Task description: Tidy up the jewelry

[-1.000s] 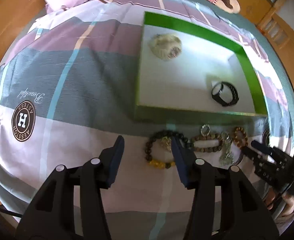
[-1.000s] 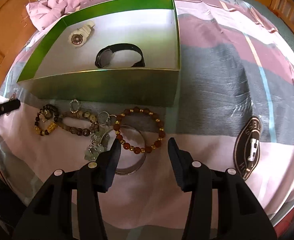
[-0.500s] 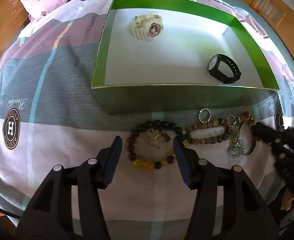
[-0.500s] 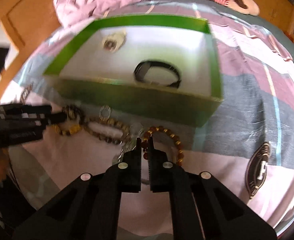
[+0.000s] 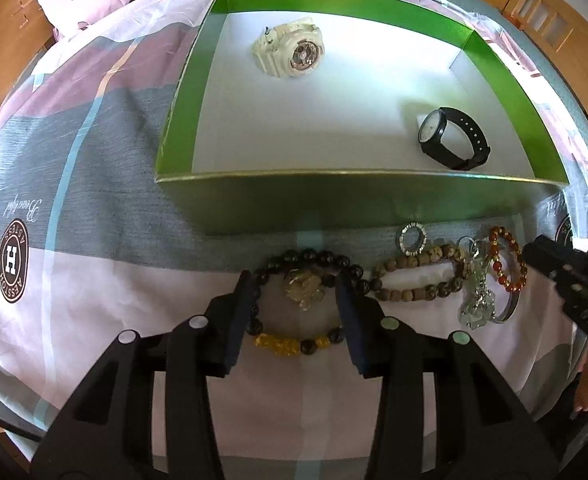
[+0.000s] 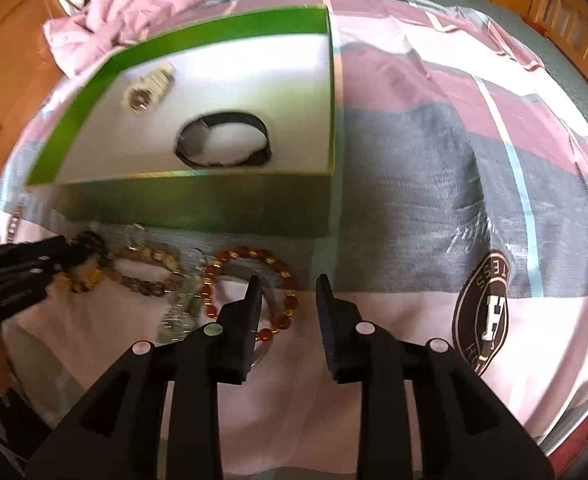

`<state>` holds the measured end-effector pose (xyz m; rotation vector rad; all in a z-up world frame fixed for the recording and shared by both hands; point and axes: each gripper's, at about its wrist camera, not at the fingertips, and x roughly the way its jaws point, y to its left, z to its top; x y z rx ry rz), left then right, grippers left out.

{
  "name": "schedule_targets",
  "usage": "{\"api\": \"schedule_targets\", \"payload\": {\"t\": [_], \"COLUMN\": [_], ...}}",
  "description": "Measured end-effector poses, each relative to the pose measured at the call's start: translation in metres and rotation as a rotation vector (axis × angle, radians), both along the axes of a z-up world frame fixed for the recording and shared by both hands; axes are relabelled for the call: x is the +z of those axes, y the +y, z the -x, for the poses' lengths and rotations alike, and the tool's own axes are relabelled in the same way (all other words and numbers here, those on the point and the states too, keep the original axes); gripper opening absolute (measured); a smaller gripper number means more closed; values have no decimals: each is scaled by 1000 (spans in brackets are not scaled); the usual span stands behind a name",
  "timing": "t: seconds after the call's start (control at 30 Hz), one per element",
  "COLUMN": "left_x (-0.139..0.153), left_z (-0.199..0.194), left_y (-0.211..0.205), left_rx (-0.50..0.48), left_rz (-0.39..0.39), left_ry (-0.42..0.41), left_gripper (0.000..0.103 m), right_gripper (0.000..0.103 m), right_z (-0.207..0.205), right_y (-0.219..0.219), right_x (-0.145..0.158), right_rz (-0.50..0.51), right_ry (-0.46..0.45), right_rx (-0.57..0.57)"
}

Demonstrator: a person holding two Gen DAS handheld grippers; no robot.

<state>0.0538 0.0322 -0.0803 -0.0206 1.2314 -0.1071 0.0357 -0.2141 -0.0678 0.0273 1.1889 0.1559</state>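
My left gripper (image 5: 296, 300) is spread wide, its jaws straddling the dark bead bracelet (image 5: 302, 308) on the bedsheet (image 5: 94, 288) just in front of the green box (image 5: 358, 204). My right gripper (image 6: 288, 300) is released too, its left finger over the red bead bracelet (image 6: 254, 292), also in front of the box. Closing now, I judge the left jaws could snag sheet, or the neighbouring brown bead bracelet (image 5: 418, 276). The right view is blurred; the tangle of charms beside the red beads is hard to separate.
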Motion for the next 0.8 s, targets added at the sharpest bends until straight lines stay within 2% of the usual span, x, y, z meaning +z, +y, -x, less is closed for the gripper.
{"api": "schedule_targets", "payload": {"t": [0.07,0.2,0.4,0.47,0.53,0.57,0.8], "left_x": [-2,-4,-11,-11,-11,-11,0], "left_z": [-3,-5,-6,-5,-5,-5,2], "left_y": [0,0,-1,-3,-6,-8,-13], "left_rx": [4,13,13,12,9,6,-1], "left_rz": [-4,-8,-23,-40,-60,-65,-61], "left_ry": [-5,4,18,12,4,1,-20], "left_gripper": [42,49,49,44,34,32,30], "right_gripper": [28,19,19,19,9,9,8], "right_z": [0,1,1,1,0,-2,4], "right_y": [0,3,5,4,5,7,9], "right_x": [-6,-8,-14,-14,-13,-12,9], "right_rz": [3,10,8,9,5,4,-12], "right_ry": [3,3,28,28,26,24,-54], "right_rx": [-15,-1,12,15,21,22,25]}}
